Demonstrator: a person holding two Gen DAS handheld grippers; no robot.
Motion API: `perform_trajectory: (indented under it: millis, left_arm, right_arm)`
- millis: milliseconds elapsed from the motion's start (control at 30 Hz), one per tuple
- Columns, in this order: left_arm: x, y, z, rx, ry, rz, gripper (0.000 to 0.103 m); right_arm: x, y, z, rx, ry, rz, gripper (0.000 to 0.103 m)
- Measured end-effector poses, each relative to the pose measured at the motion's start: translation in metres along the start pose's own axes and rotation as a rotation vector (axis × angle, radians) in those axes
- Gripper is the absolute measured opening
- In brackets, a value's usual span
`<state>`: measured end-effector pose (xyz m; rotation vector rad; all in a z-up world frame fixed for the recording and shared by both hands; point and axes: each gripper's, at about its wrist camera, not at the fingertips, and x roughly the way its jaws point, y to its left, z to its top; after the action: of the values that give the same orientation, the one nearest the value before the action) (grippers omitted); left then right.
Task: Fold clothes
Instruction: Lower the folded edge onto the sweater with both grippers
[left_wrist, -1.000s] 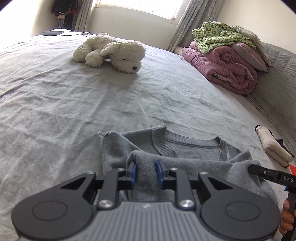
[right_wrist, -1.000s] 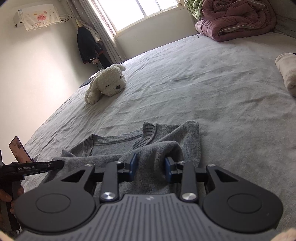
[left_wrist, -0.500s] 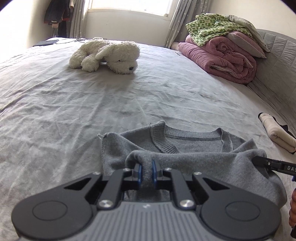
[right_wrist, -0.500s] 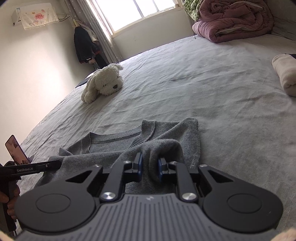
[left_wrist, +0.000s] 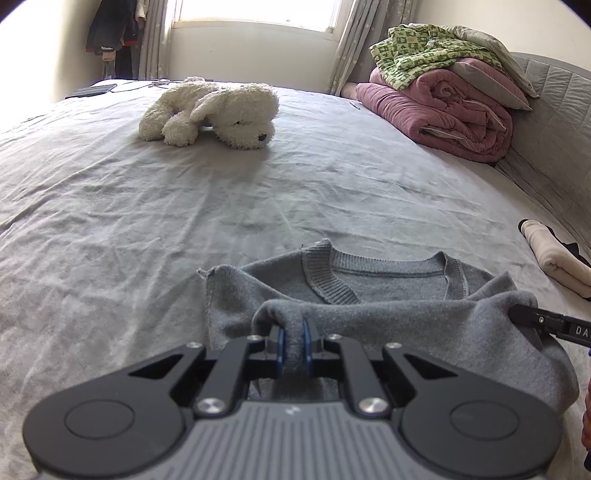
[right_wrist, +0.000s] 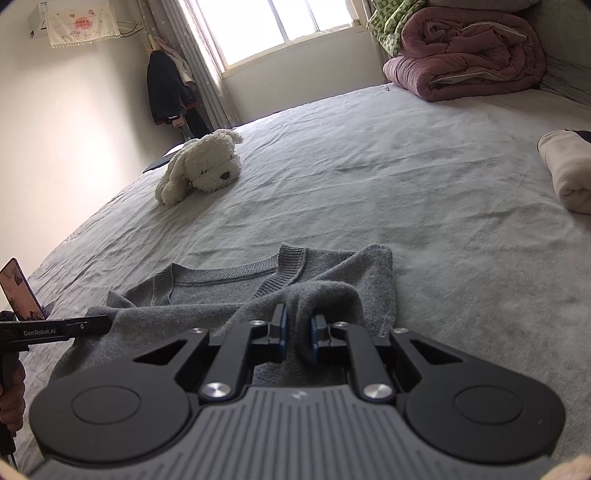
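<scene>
Both angled down over the near edge of the grey bed. Left gripper clamped tight on a raised fold of the grey sweater; right gripper closing on the other bunched fold, cloth between the pads and seemingly pinched. Lying collar-away, neckline toward the plush dog, long axis across, gripper to gripper.
</scene>
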<state>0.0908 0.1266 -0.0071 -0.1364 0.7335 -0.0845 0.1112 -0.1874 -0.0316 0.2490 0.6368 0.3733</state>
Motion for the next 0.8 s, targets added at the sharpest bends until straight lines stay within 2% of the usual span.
perform_trajectory:
  millis: [100,167,333,433,500,533,800]
  left_arm:
    - [0.001,-0.001,-0.001,0.004,0.001,0.007,0.010]
    - [0.002,-0.001,-0.001,0.008,0.003,0.011,0.010]
    - [0.004,-0.001,-0.001,0.008,0.009,0.015,0.011]
    - [0.004,0.000,-0.001,0.003,0.009,0.014,0.011]
    - [0.003,-0.001,-0.001,0.001,0.003,0.014,0.010]
    - [0.002,-0.001,-0.001,-0.002,-0.001,0.014,0.008]
    - [-0.017,-0.002,0.015,-0.033,-0.087,0.017,0.007]
  right_arm:
    - [0.000,0.000,0.000,0.001,0.003,0.002,0.015]
    - [0.001,-0.001,0.000,0.001,0.007,0.001,0.021]
    - [0.004,0.001,-0.001,-0.012,0.008,-0.017,0.028]
    - [0.007,0.003,-0.004,-0.032,0.003,-0.031,0.028]
    - [0.008,0.005,-0.005,-0.053,0.000,-0.040,0.021]
    - [0.008,0.007,-0.006,-0.065,-0.001,-0.042,0.013]
    - [-0.012,0.016,0.011,-0.088,-0.091,-0.080,0.011]
